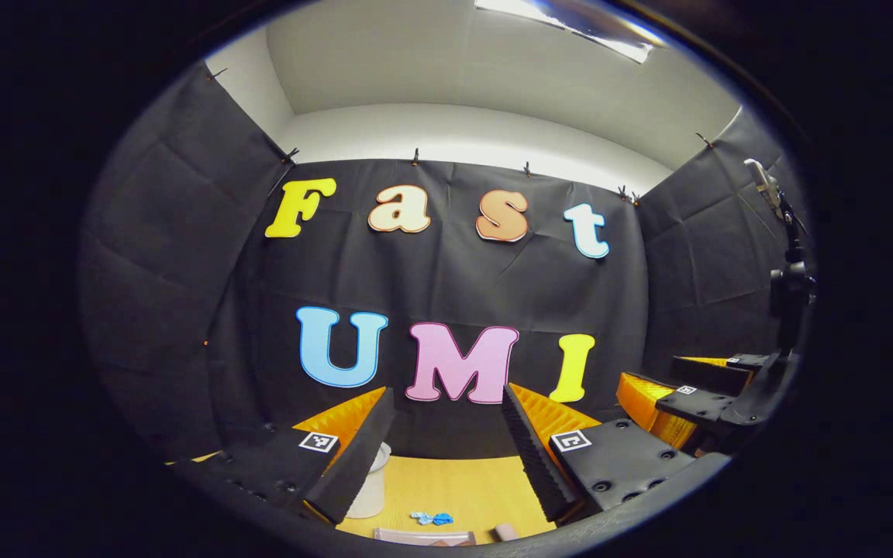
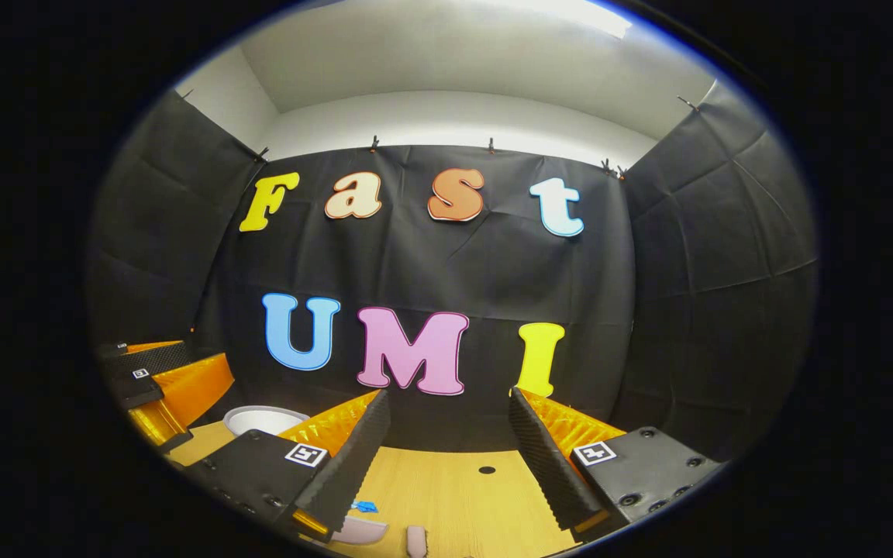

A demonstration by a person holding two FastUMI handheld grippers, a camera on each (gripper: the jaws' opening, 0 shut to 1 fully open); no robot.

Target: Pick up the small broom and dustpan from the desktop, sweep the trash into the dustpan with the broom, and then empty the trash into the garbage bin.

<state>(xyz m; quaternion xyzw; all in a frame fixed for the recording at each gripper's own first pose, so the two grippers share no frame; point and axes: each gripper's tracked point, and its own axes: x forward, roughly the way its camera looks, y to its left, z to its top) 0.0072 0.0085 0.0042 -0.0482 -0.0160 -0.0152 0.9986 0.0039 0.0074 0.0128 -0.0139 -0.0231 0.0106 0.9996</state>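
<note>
Starting position: nothing picked up yet, both grippers held above the surface [image 2: 454, 496].
Left gripper [image 1: 446, 434] and right gripper [image 2: 450, 434] fingers spread, empty; broom and dustpan, partly seen at 6 o'clock, to be reached next.

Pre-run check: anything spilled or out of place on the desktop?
Only the expected mess: blue scraps lie loose on the desktop, near the white bin. Nothing looks tipped or damaged.

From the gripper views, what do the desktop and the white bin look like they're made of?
The desktop looks like light wood or wood-look laminate: warm yellow tone, faint grain lines, matte, with one small dark hole. The white bin looks like smooth plastic, with even colour and a thin rounded rim; it is partly hidden, so that is a guess.
</note>
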